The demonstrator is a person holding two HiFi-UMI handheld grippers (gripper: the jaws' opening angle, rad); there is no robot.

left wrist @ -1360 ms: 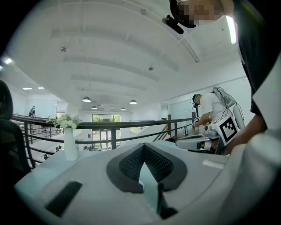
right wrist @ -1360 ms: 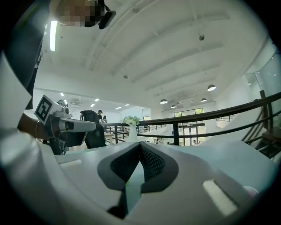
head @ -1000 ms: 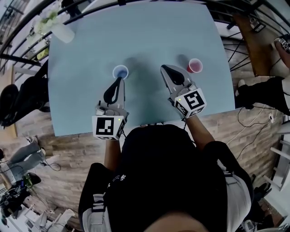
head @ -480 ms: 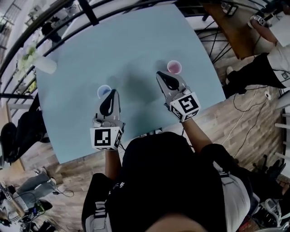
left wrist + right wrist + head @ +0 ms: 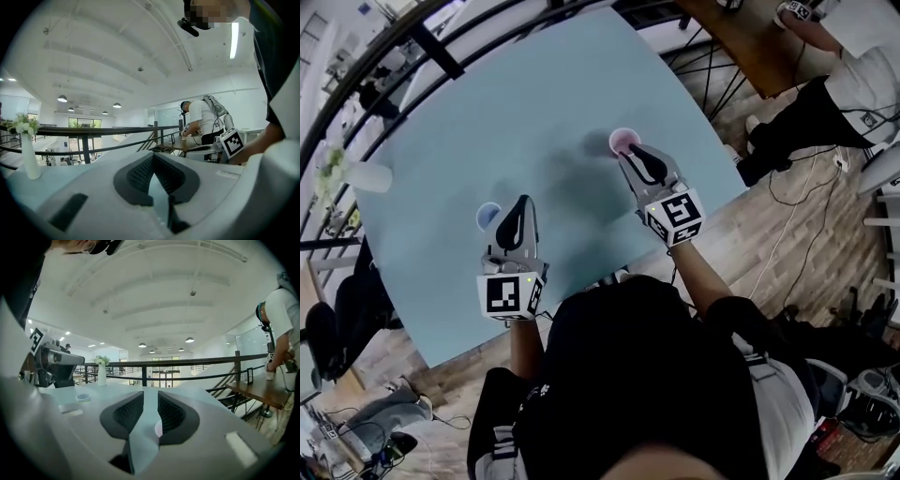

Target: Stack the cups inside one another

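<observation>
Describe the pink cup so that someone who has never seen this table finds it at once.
Find the large pale blue table. Two small open cups stand on it; the pink cup is the one toward the right in the head view. The blue cup to its left has the same shape, so only its pink colour marks it.

The table (image 5: 534,103) is a plain, pale blue-green; one cup on it is a pink cup (image 5: 622,141), the other a light blue cup (image 5: 487,217). The vase (image 5: 30,159) is white, its flowers (image 5: 21,124) whitish among green leaves. The floor (image 5: 787,234) shows brown wood planks.
</observation>
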